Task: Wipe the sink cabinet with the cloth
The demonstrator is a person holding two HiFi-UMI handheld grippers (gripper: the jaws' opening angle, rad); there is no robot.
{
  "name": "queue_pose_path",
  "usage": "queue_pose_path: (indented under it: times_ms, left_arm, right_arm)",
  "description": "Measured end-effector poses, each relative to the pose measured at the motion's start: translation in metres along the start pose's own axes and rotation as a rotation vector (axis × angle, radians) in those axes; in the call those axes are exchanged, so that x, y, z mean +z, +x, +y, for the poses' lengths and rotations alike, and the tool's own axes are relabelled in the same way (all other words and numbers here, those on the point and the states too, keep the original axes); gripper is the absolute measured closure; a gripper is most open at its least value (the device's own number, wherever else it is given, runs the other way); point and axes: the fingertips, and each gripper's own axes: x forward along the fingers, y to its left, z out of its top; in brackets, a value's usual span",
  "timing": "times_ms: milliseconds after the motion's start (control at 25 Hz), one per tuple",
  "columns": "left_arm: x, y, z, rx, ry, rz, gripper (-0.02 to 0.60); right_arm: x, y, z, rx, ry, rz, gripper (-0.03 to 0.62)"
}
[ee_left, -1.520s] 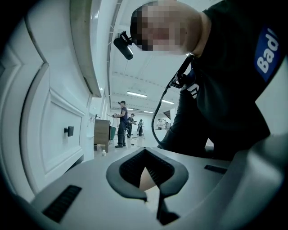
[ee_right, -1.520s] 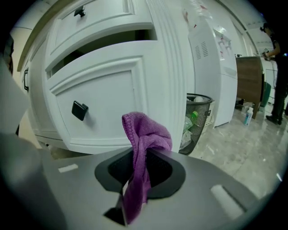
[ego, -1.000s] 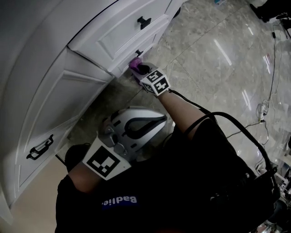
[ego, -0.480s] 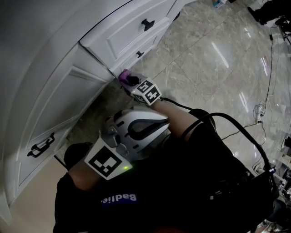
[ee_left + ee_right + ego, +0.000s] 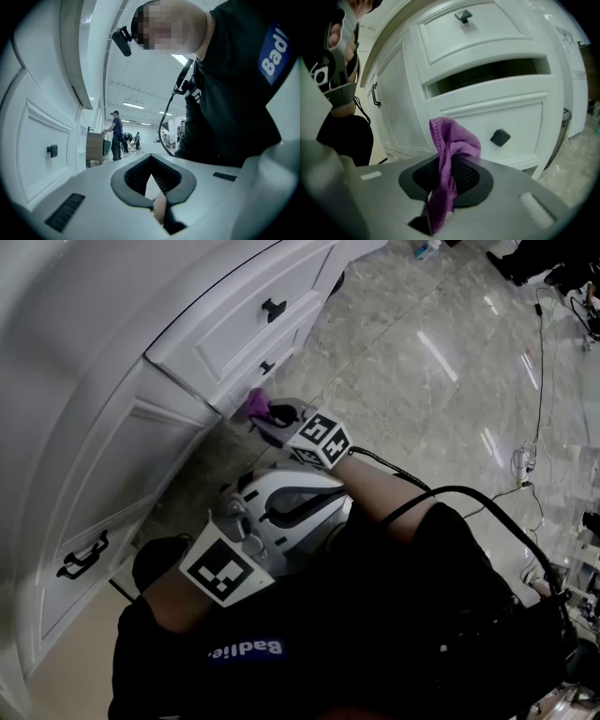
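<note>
The white sink cabinet (image 5: pixel 112 427) fills the left of the head view, with two drawers and black knobs. My right gripper (image 5: pixel 281 418) is shut on a purple cloth (image 5: pixel 255 404) held at the lower drawer's bottom edge, beside the cabinet door. In the right gripper view the cloth (image 5: pixel 452 140) bunches up out of the right gripper (image 5: pixel 447 168), in front of the lower drawer's knob (image 5: pixel 500 137). My left gripper (image 5: pixel 319 493) hangs back near my body, away from the cabinet. It is shut (image 5: pixel 152 173) with nothing in it and looks up along the cabinet.
A dark gap (image 5: pixel 487 72) shows between the upper and lower drawers. The cabinet door carries a black handle (image 5: pixel 82 554). Glossy marble floor (image 5: pixel 422 381) spreads to the right, with cables (image 5: pixel 525 456) at its far right. People (image 5: pixel 115 136) stand far off in the room.
My right gripper slid the cloth along the lower drawer's bottom edge, from under the knob toward the cabinet door. The left gripper has stayed where it was.
</note>
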Motion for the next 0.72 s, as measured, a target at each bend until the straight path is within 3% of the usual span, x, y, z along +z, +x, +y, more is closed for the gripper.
queue_pose_path:
  times_ms: [200,360,520,720]
  left_arm:
    - [0.000,0.018,0.006,-0.010,-0.008,-0.010,0.581]
    - [0.019,0.044,0.024,0.044,-0.060,-0.037,0.581]
    - [0.072,0.057,0.023,0.054,-0.089,0.004,0.581]
    - [0.159,0.063,0.008,0.051,-0.181,0.045,0.581]
  right_arm:
    - [0.024,-0.047,-0.031,-0.120,-0.017,-0.072,0.537]
    - [0.061,-0.080,-0.042,-0.207,0.076,-0.171,0.537]
    - [0.117,-0.138,-0.027,-0.273,0.088,-0.228,0.537]
    - [0.184,-0.215,0.015,-0.326,0.165,-0.241,0.537]
